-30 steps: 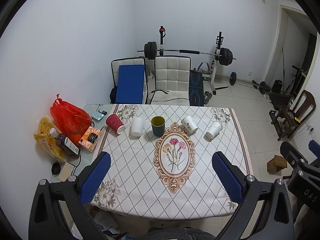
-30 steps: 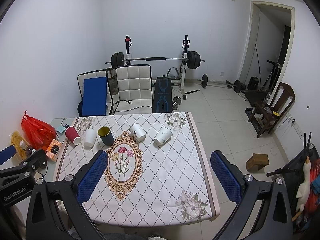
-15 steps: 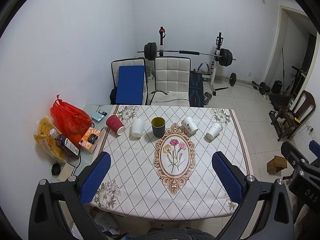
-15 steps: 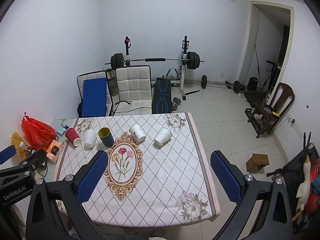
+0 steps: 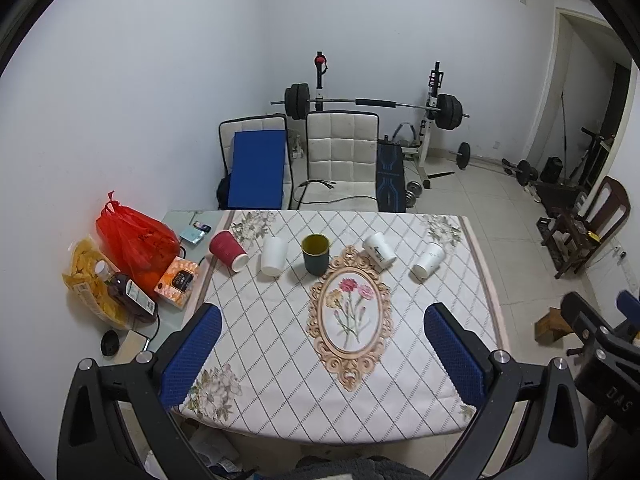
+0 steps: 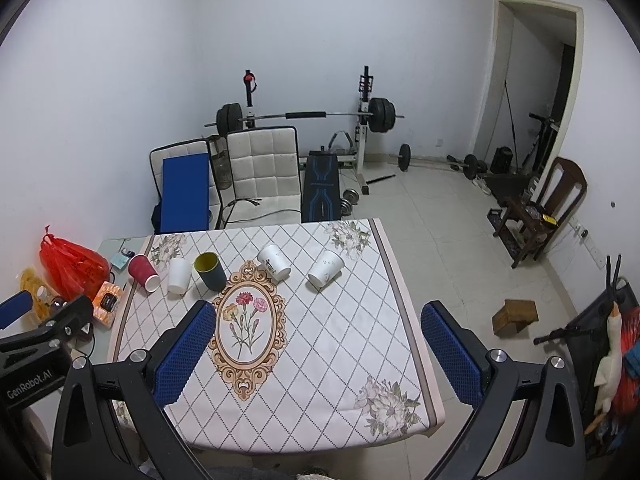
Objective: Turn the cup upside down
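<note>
I hold both well above the table (image 5: pixel 472 280): the left hand-held gripper (image 5: pixel 320 360) and the right hand-held gripper (image 6: pixel 316 356) are spread wide and empty. Only the dark green cup (image 5: pixel 315 252) stands mouth-up, in the far row between the upside-down white cup (image 5: pixel 274 256) and a tipped white one. I'd descend, pinch its wall mid-height, lift clear of its neighbours, then roll my wrist.

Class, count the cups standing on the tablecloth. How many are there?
5, in a row at the far side: red cup, white cup, dark green cup, two white cups at right.
</note>
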A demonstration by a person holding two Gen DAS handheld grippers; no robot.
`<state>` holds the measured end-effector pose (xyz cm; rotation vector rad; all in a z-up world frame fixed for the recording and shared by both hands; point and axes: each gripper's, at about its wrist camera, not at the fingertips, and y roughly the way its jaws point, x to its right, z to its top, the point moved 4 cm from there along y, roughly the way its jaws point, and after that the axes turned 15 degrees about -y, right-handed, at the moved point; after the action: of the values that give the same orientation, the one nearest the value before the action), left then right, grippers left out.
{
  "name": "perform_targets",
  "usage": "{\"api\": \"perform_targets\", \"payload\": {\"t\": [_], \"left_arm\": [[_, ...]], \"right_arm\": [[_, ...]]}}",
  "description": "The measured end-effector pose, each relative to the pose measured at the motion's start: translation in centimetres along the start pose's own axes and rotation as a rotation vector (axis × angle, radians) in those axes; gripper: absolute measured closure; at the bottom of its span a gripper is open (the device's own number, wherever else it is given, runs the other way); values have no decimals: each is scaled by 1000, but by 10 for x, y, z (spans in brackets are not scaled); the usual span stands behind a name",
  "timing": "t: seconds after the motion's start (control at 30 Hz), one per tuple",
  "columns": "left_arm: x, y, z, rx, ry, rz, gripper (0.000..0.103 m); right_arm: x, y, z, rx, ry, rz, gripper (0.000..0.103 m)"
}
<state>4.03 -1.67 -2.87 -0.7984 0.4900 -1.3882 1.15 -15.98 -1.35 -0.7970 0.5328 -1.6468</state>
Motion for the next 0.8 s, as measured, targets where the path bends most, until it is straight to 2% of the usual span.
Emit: {"api": "perform_targets", "payload": {"t": [0.2, 0.33, 0.5, 0.6, 0.8], "left_arm": [[0, 62, -3, -40, 62, 30, 0], [11, 118, -13, -119, 104, 74, 0], [31, 188, -25, -249, 122, 100, 0], [43, 230, -26, -290, 122, 151, 0], [68, 318, -24, -449, 81, 215, 0]], "right_arm": [[-5, 48, -23, -88, 45, -13, 0], [-4, 103, -43, -188, 72, -20, 0], [5, 188, -75, -318, 113, 16, 0], [8, 242, -88, -374, 94, 35, 0], [12, 356, -101, -513, 51, 115, 0]]}}
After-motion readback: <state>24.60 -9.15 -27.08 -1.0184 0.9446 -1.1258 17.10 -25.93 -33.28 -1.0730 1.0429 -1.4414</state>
